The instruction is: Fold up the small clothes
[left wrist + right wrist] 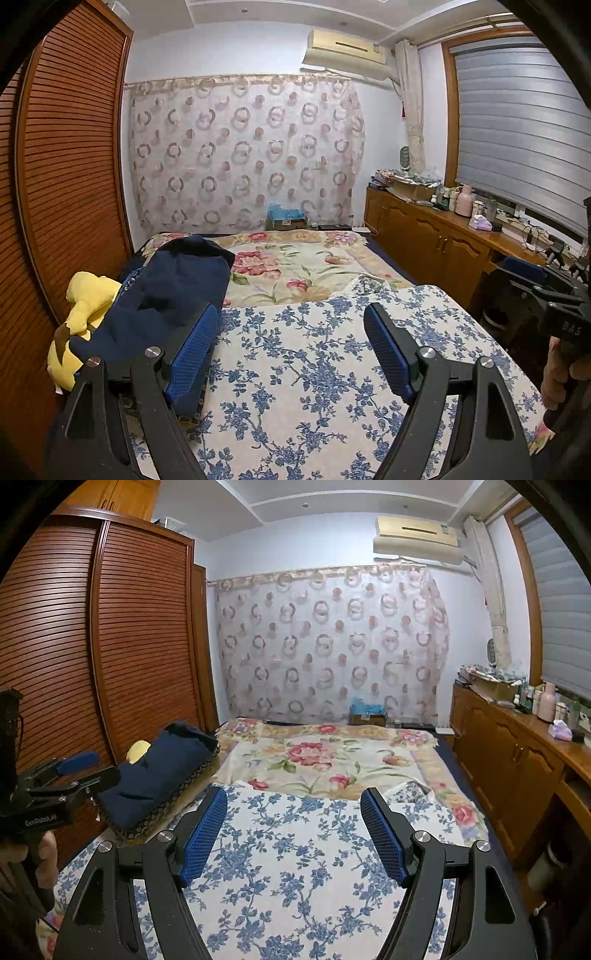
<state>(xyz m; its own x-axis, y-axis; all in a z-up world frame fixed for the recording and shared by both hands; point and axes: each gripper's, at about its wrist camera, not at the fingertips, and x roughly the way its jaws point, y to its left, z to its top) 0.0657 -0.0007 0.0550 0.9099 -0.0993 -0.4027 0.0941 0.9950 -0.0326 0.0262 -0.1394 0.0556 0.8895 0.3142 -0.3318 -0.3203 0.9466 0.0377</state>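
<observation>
A navy blue garment (pixel 173 288) lies bunched on a cushion at the bed's left side; it also shows in the right wrist view (pixel 162 768). A blue-flowered white cloth (pixel 314 369) is spread flat on the near part of the bed, also seen in the right wrist view (pixel 295 856). My left gripper (pixel 291 325) is open and empty above this cloth, its left finger close to the navy garment. My right gripper (pixel 293 808) is open and empty above the same cloth.
A yellow plush toy (pixel 81 317) lies left of the navy garment. A slatted wooden wardrobe (pixel 110 646) stands on the left. A wooden sideboard (pixel 517 749) with bottles runs along the right. A flowered blanket (pixel 325 760) covers the far bed.
</observation>
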